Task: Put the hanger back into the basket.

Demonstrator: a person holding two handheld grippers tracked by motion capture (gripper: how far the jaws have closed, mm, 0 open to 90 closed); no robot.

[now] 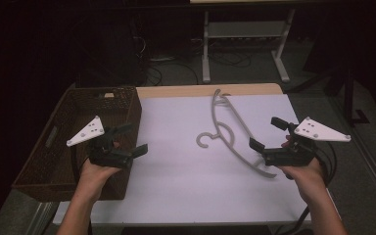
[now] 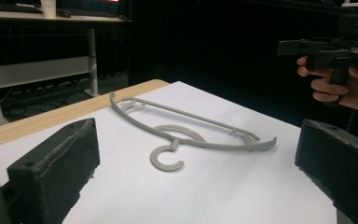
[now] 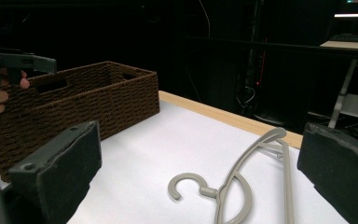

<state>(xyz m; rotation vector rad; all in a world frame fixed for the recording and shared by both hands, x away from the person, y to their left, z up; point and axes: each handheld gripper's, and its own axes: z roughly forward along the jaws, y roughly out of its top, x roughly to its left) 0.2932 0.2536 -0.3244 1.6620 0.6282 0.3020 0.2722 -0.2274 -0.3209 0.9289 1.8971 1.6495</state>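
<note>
two hand-held grippers are seen above the near part of a table covered by a white sheet (image 1: 176, 176). the left gripper (image 1: 129, 139) is held at the left, just beside the near right corner of a brown woven basket (image 1: 54, 161); its jaws are spread wide apart with nothing between them. the right gripper (image 1: 267, 133) is held at the right, jaws also wide apart and empty, just beside the near end of a grey clothes hanger (image 1: 227, 132). the hanger is laid flat on the sheet, right of centre, its hook turned toward the middle and its far end near the far edge of the sheet. bare white sheet is left open between the two grippers. beyond the sheet, a strip of wooden table edge (image 1: 200, 90) is seen, then dark floor.
</note>
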